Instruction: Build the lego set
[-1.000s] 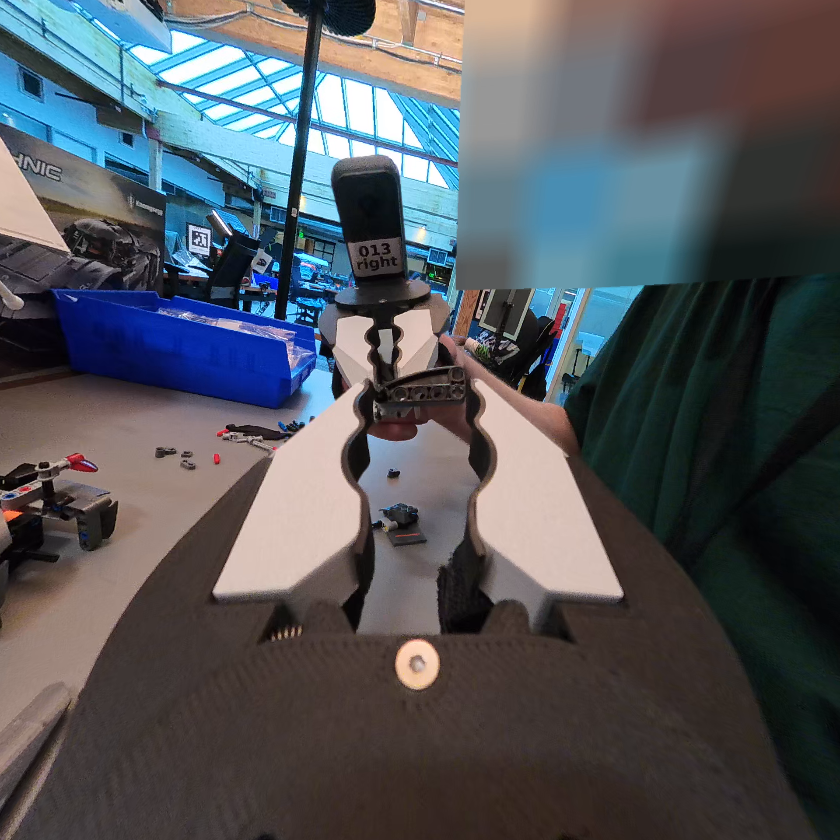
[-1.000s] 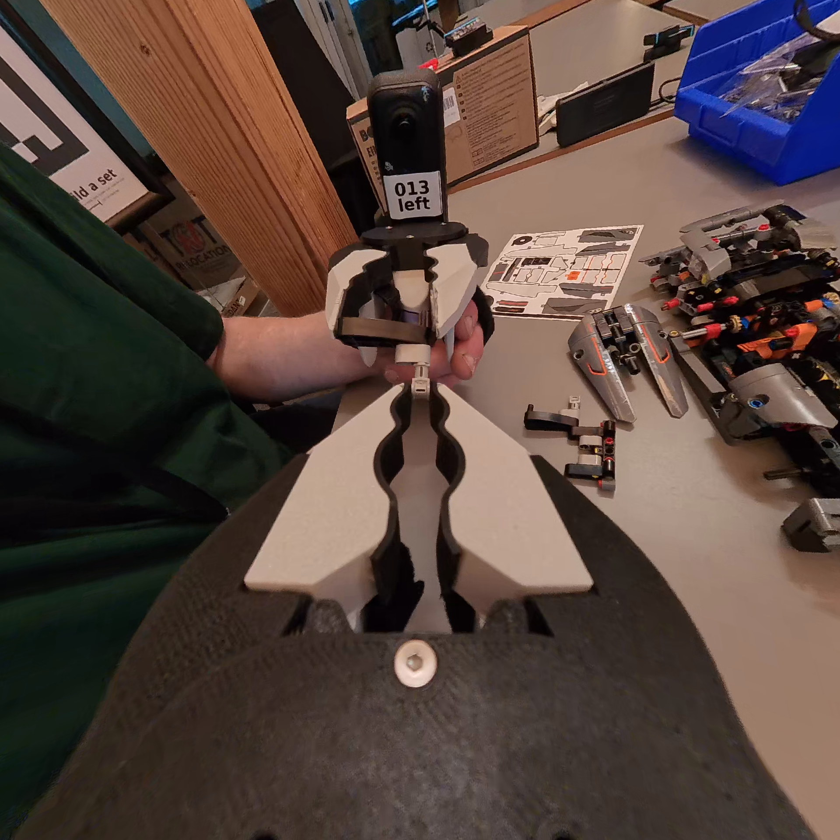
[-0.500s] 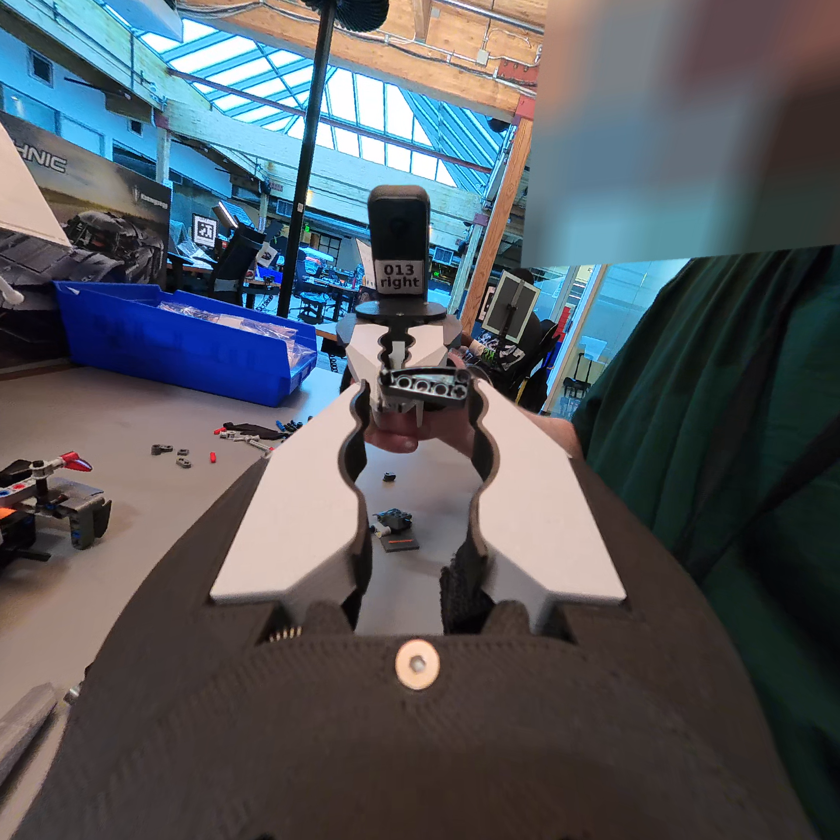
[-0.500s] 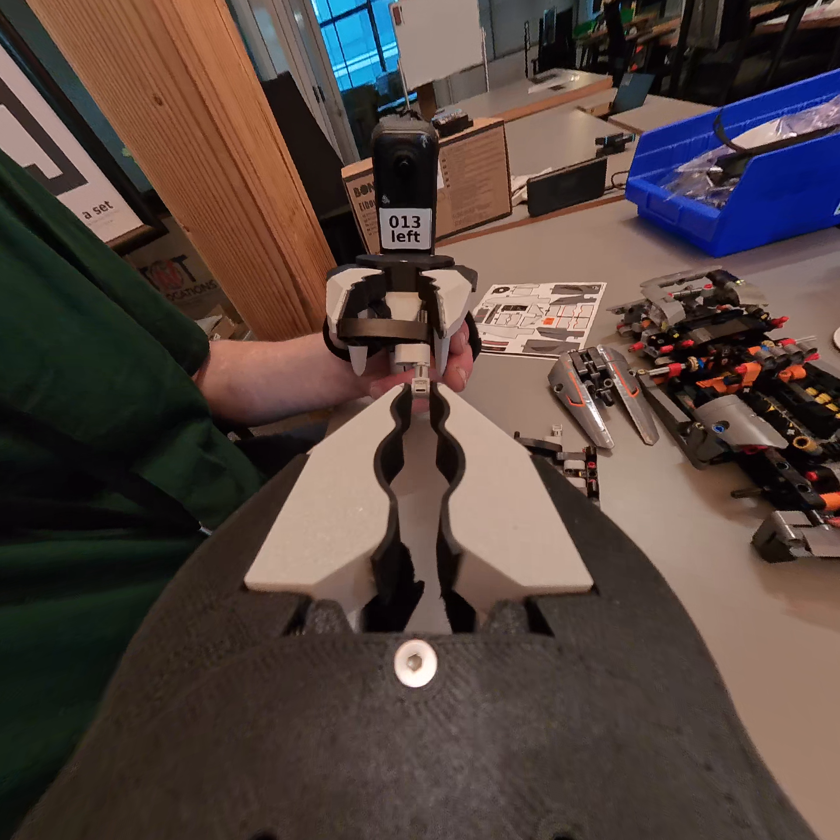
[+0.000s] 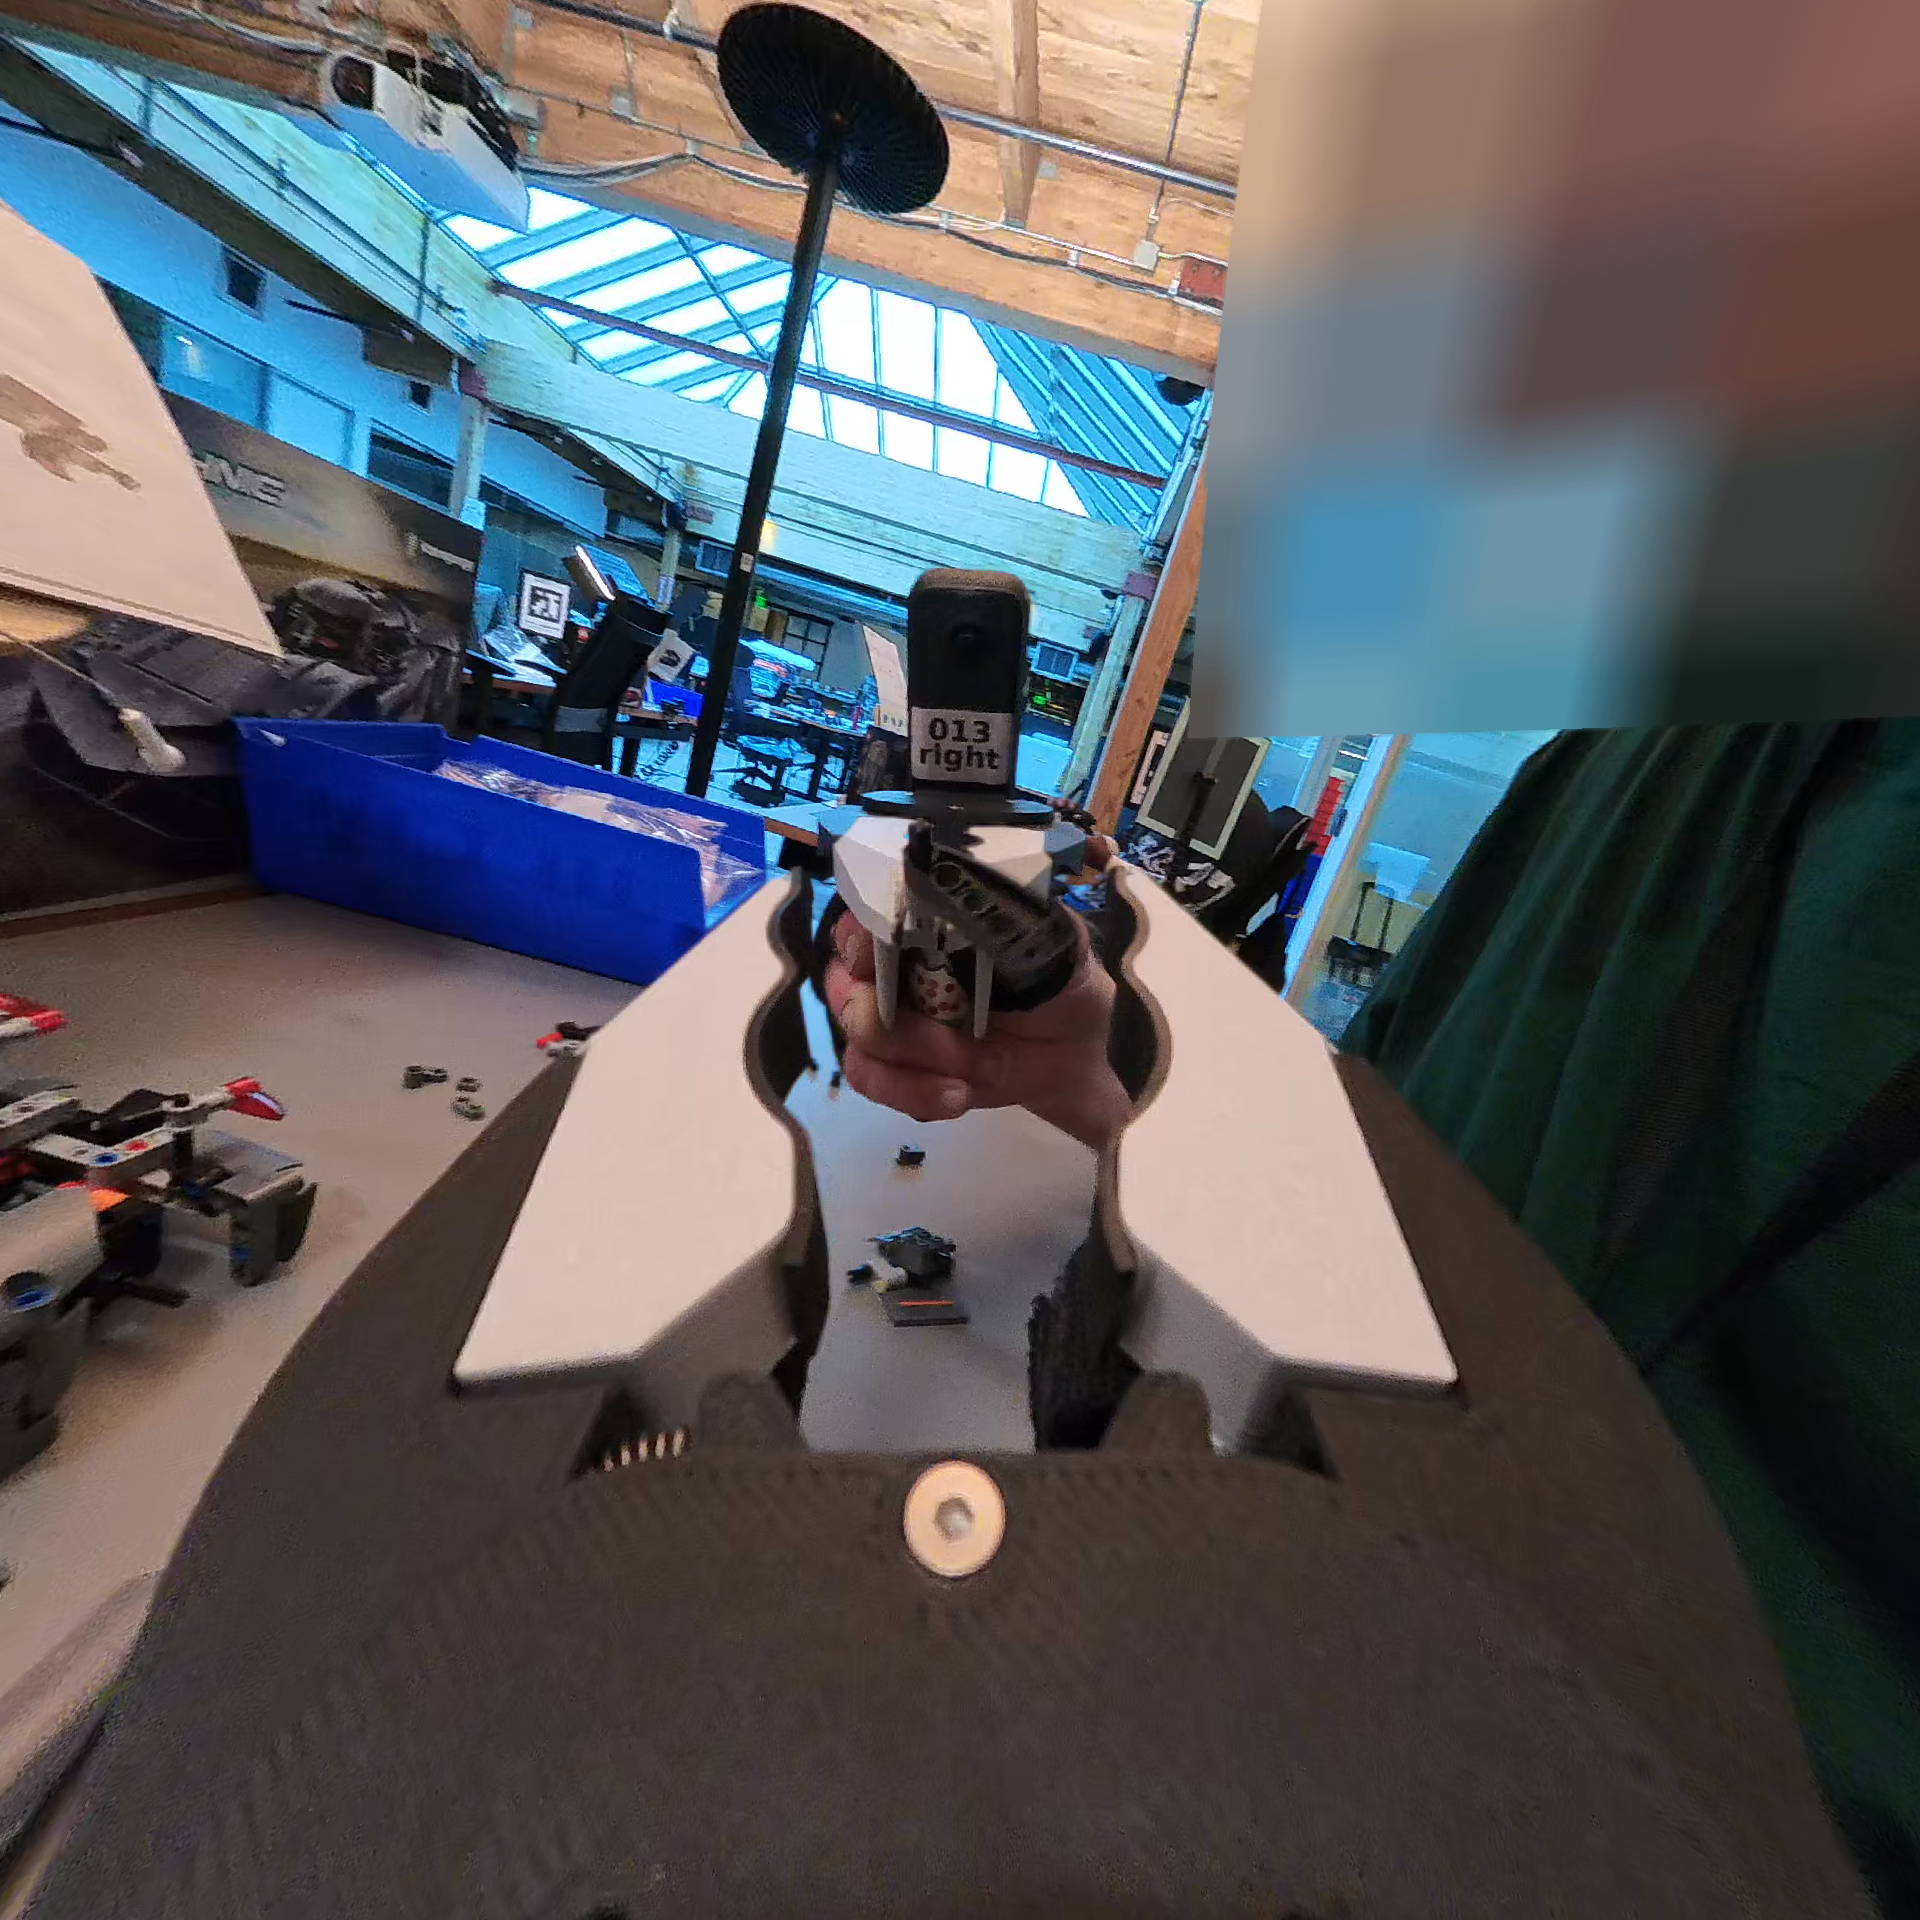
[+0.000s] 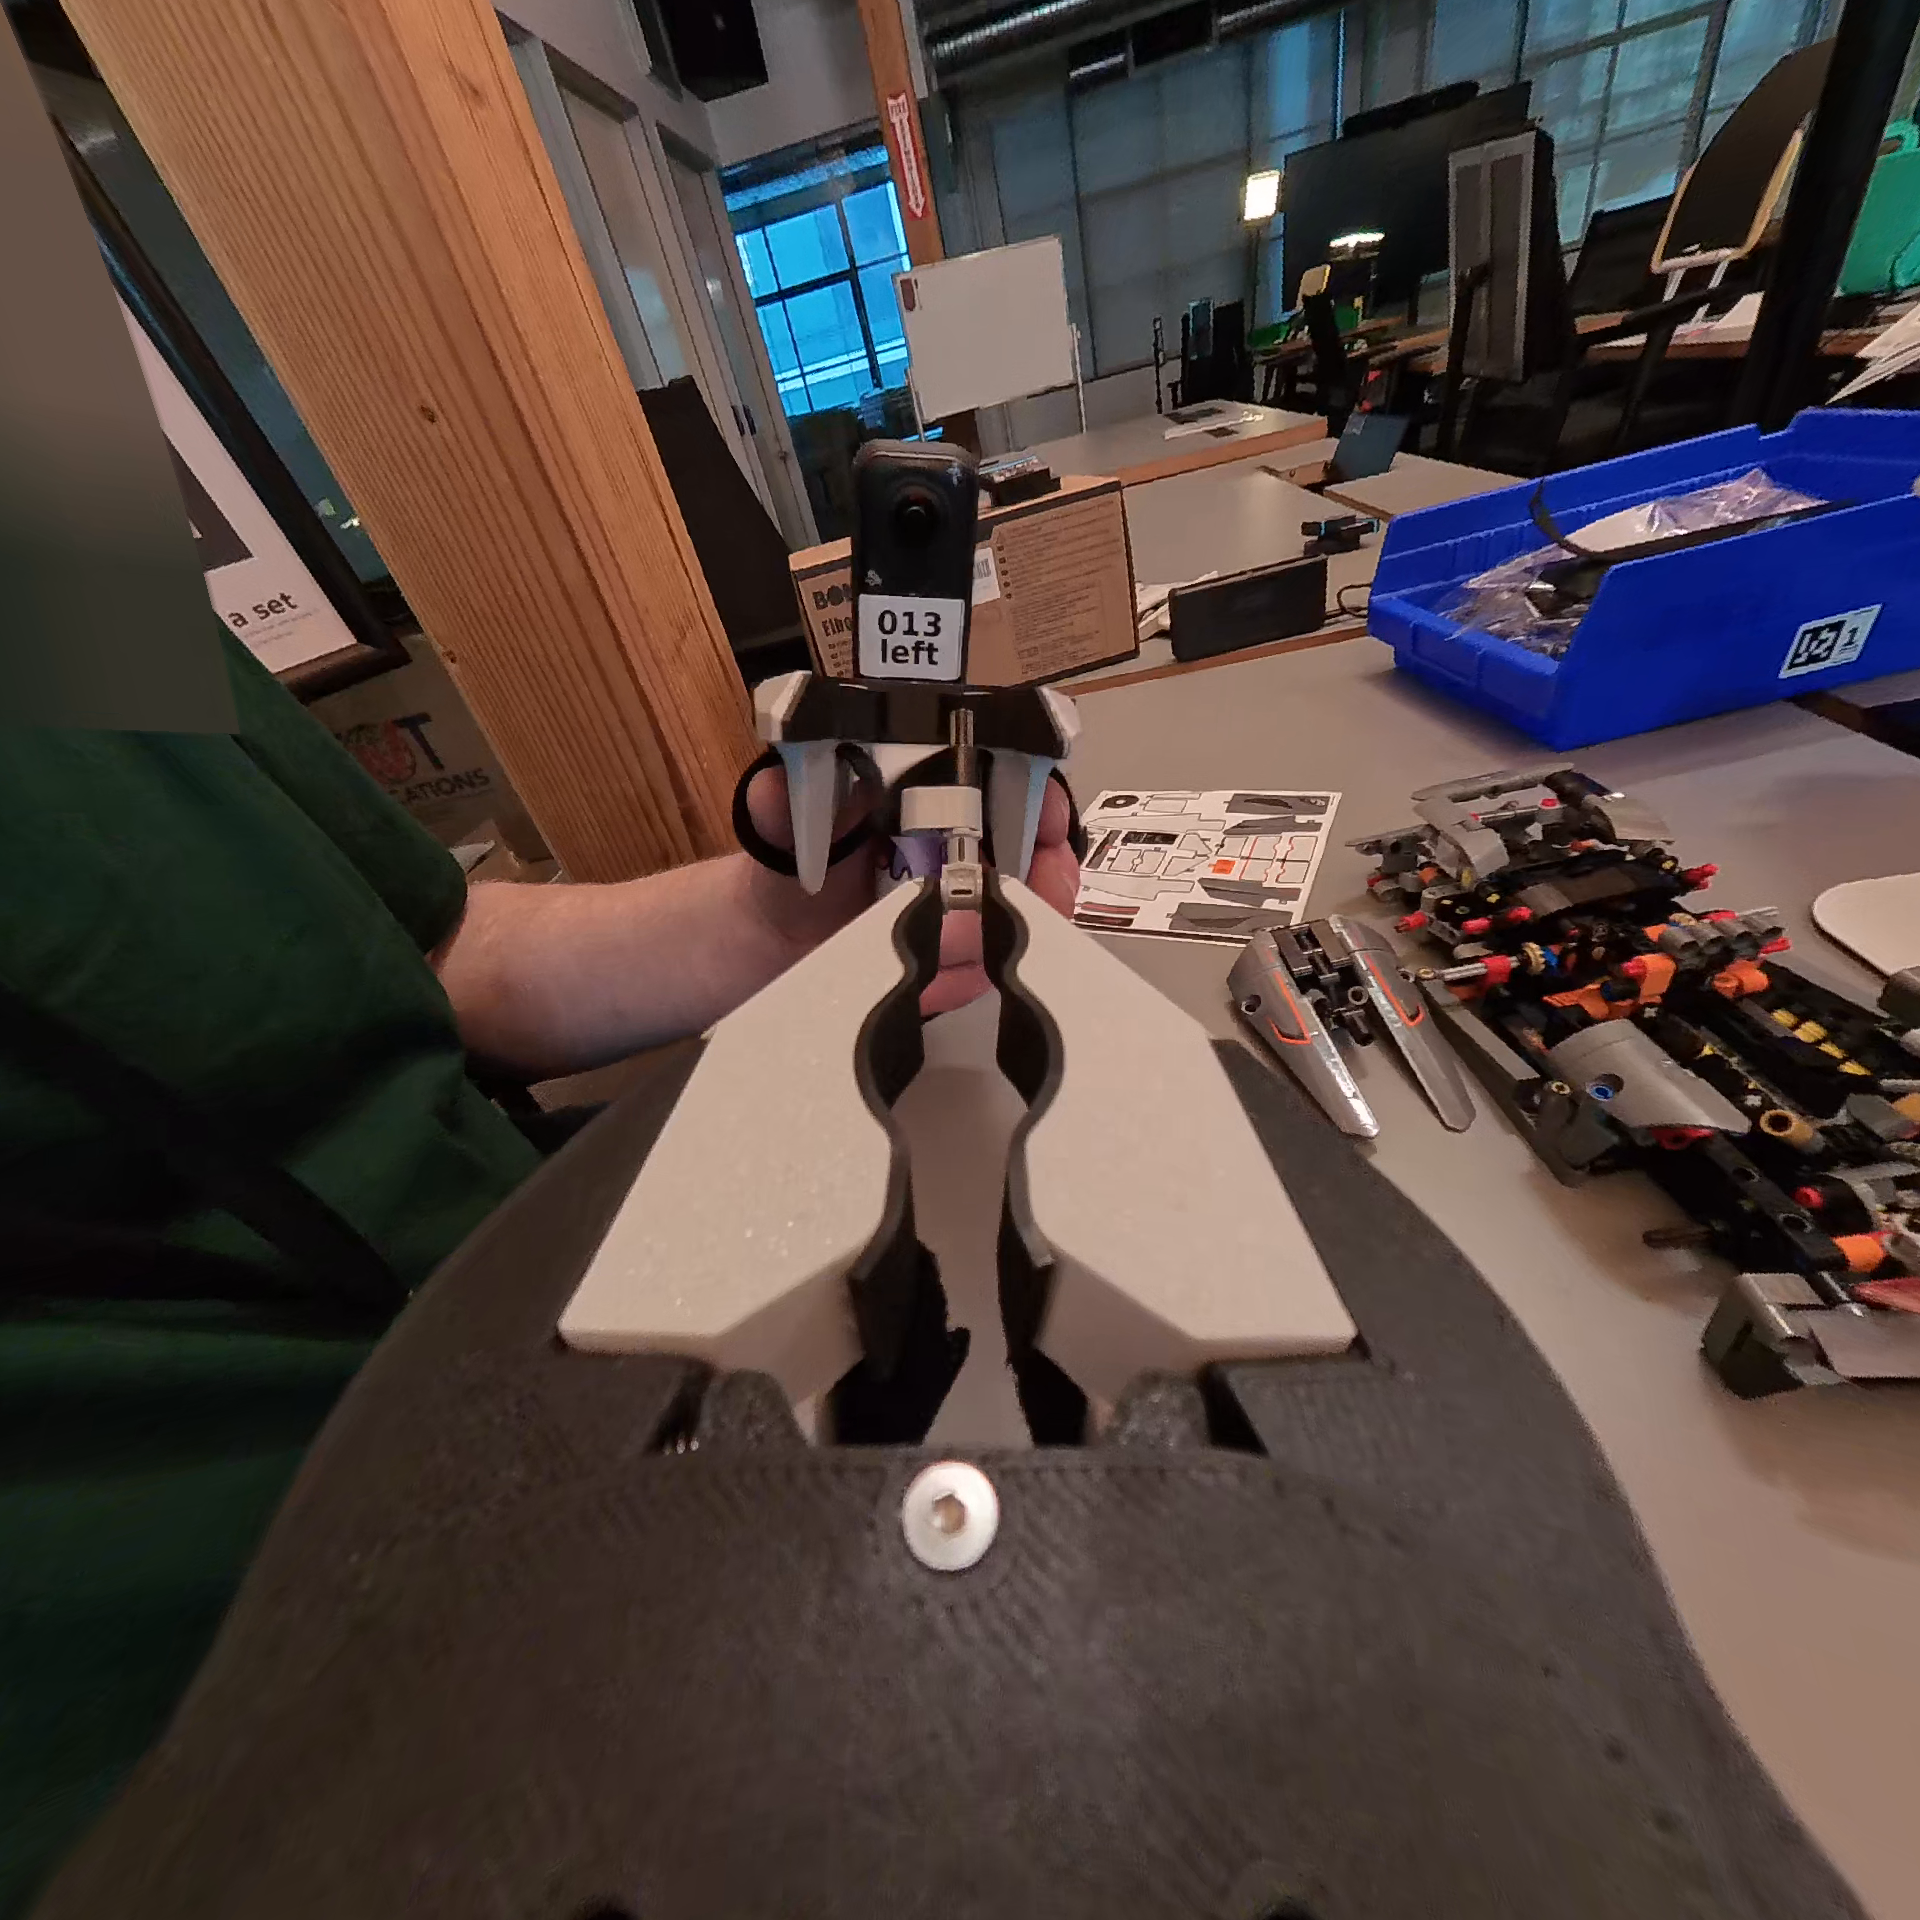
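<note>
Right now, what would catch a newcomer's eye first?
Two grippers face each other above the table: the right gripper pinches a small grey piece, while the left gripper gapes open. To the right on the table sprawls a half-built car, with a blue bin behind.

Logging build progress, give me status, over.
Left gripper jaws open, empty. Right gripper shut on light grey pin, dark beam at its tip. No obstruction seen.

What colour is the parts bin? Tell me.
Blue bin, clearest in the right wrist view.
</note>
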